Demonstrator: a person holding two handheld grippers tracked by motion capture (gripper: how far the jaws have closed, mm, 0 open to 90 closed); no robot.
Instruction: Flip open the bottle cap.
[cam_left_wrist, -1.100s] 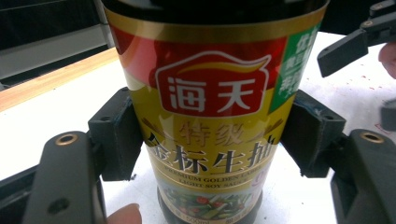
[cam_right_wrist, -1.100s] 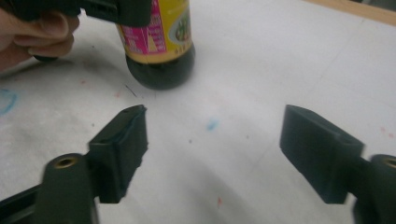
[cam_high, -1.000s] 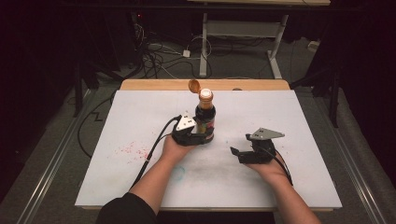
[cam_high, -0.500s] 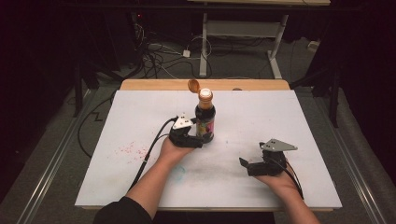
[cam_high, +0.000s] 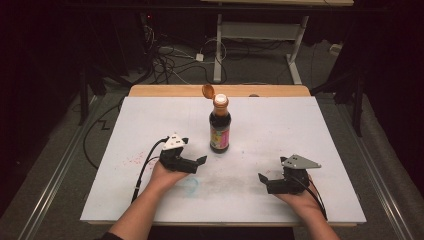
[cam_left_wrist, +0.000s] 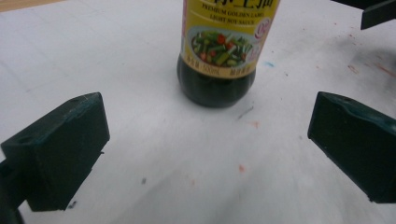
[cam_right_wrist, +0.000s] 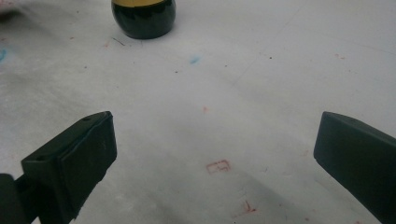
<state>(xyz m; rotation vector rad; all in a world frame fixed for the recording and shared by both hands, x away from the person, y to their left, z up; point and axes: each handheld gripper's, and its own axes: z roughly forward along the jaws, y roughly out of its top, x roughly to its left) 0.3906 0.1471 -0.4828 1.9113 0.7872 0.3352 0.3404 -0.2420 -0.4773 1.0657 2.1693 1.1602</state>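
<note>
Nearest the person, the right gripper (cam_high: 272, 181) rests low over the near right part of the white table (cam_high: 320, 135), its jaws spread wide with only bare, faintly stained tabletop between them. A little farther in and to the left, the left gripper (cam_high: 197, 162) also sits just above the surface; its jaws have just been opening and now stand wide apart with nothing between them, the soy sauce bottle (cam_high: 220, 125) a short way beyond their tips, as the left gripper view confirms (cam_left_wrist: 217, 56). The bottle stands upright near the middle of the table, apart from both grippers, dark liquid filling it and its yellow label facing the left gripper. Its orange flip cap (cam_high: 208, 91) is hinged back and open, leaving the pale spout exposed. Judging from this, the opening of the cap looks done and the bottle has been let go, standing on its own; what seems left, if anything, is only for the hands to clear away from it. Beyond the table's far wooden edge (cam_high: 165, 90) lie cables (cam_high: 170, 60) on the floor.
</note>
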